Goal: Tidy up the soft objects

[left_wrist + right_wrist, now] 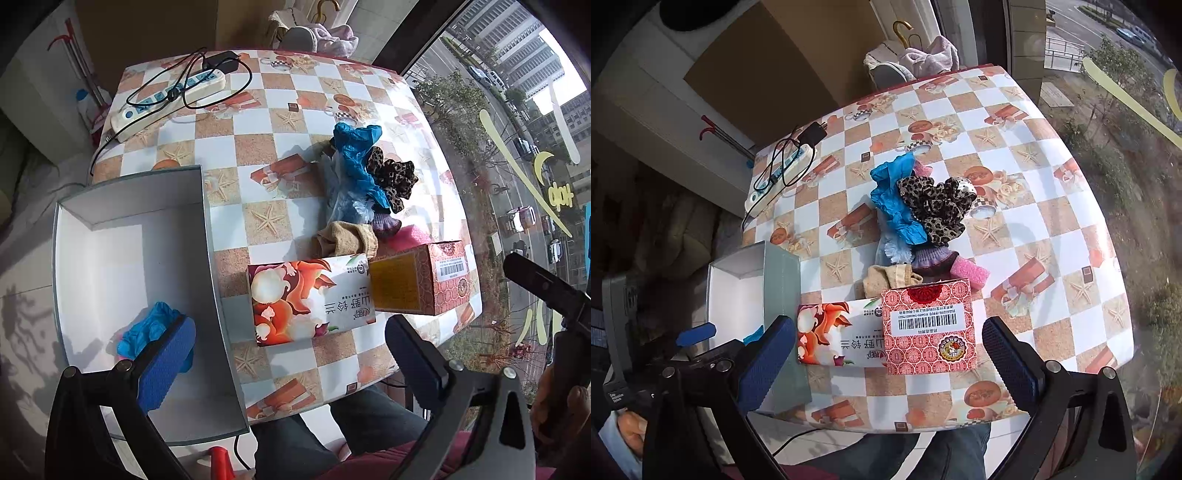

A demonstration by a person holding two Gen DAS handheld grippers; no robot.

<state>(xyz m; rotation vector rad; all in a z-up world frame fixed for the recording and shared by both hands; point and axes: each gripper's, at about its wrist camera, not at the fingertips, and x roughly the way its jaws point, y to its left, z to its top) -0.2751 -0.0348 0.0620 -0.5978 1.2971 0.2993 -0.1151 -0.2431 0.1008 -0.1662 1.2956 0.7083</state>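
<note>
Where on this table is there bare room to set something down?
Bare tablecloth lies right of the soft pile, and between the pile and the power strip. Crowded: the near middle, with two cartons beside the white box.

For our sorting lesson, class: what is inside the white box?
A crumpled blue glove lies in the white box, with a bit of pink beside it. The left tool's pad hides part of the glove and the floor beneath.

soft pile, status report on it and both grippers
Left gripper open, right gripper open, both empty. One blue glove in white box; soft pile on table. Two cartons in front of pile.
</note>
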